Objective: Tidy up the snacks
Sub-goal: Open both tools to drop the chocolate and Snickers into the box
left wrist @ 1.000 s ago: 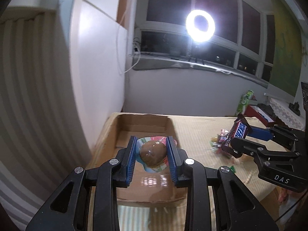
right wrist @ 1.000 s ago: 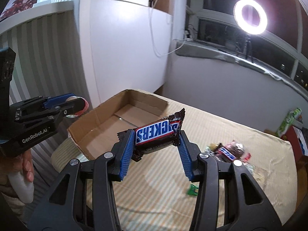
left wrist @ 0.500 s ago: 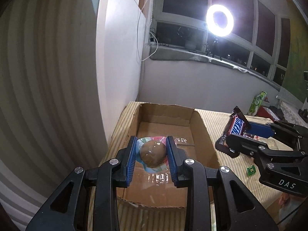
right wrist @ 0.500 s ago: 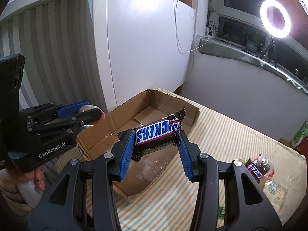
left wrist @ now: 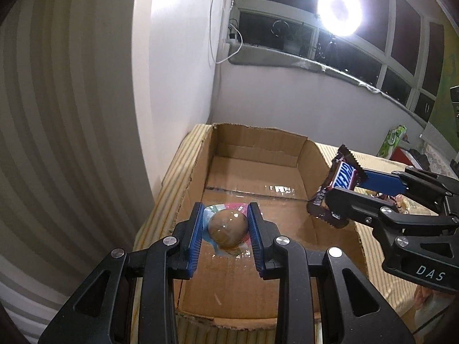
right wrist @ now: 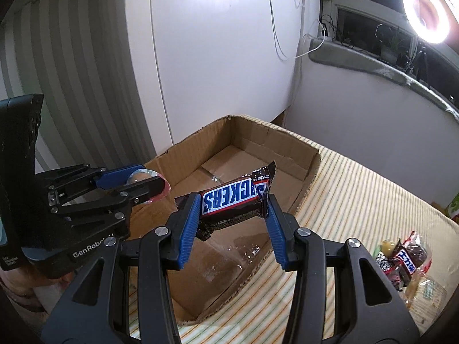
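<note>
My left gripper (left wrist: 226, 223) is shut on a round brown jelly cup (left wrist: 228, 226) with a pink and blue lid, held above the near part of an open cardboard box (left wrist: 258, 146). My right gripper (right wrist: 232, 203) is shut on a Snickers bar (right wrist: 229, 199), gripped by its two ends over the box's near right wall (right wrist: 258, 261). In the left wrist view the right gripper (left wrist: 341, 183) hangs above the box's right wall with the Snickers bar (left wrist: 342, 173). In the right wrist view the left gripper (right wrist: 143, 182) shows at the left with the jelly cup (right wrist: 140, 177).
The box sits on a striped cloth (right wrist: 358, 200) covering the table, close to a white cabinet (right wrist: 215, 57). A pile of wrapped snacks (right wrist: 401, 261) lies on the cloth at the right. A ring light (left wrist: 340, 11) glares by the window. A hand (right wrist: 17, 289) holds the left gripper.
Both grippers have come down and moved toward the box, which now looks larger and nearer in each view. Both grips are unchanged.
</note>
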`<state>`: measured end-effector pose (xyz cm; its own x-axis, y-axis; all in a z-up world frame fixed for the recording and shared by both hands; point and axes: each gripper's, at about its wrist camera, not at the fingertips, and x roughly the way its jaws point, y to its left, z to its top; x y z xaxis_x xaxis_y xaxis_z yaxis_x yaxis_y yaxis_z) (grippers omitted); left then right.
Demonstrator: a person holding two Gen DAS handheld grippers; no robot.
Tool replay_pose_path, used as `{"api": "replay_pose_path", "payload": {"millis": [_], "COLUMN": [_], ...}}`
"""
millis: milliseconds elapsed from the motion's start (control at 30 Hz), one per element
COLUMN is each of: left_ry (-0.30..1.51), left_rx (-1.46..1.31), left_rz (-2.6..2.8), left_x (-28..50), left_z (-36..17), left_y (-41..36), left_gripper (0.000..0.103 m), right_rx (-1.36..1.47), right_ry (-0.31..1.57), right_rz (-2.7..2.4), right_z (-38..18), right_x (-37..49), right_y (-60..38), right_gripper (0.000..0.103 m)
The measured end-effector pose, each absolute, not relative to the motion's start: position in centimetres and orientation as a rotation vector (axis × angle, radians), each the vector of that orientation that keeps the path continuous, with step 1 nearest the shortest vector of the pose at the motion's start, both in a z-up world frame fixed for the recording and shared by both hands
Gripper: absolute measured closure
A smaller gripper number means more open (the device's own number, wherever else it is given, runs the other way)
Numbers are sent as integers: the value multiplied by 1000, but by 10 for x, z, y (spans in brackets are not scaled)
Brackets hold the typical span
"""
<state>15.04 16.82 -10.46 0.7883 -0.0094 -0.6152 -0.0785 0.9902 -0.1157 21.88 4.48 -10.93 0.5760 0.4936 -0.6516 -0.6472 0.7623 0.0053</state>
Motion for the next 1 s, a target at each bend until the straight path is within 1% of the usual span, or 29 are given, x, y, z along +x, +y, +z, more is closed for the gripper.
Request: {"api": "replay_pose_path", "payload": {"millis": [567, 600, 633, 667, 700, 733, 800, 1000], "left_ry": [699, 699, 700, 699, 699, 697, 673, 646], "left_rx": [-148, -149, -150, -156, -161, -166, -153, -141], "left_rz": [52, 52, 54, 61, 63, 62, 77, 95], "left_x": [160, 161, 160, 160, 159, 157, 155, 148], "left_z": [-117, -117, -117, -116, -115, -113, -109, -96], "left_y": [176, 176, 176, 177, 177, 177, 175, 172], "left_gripper": [75, 74, 73, 72, 64, 51, 38, 36], "right_rx": [-245, -253, -261, -263, -257, -252, -247, -238], "right_ry": [704, 709, 706, 696, 679, 660, 639, 620], "right_rz": [681, 681, 679, 674, 673, 671, 661, 645], "right_z": [-122, -123, -123, -122, -119, -114, -107, -95], "right_x": [233, 233, 232, 231, 228, 225, 222, 210], "right_y": [54, 55, 56, 56, 55, 53, 50, 36], "right_gripper": [56, 55, 51, 47, 39, 37, 37, 37]}}
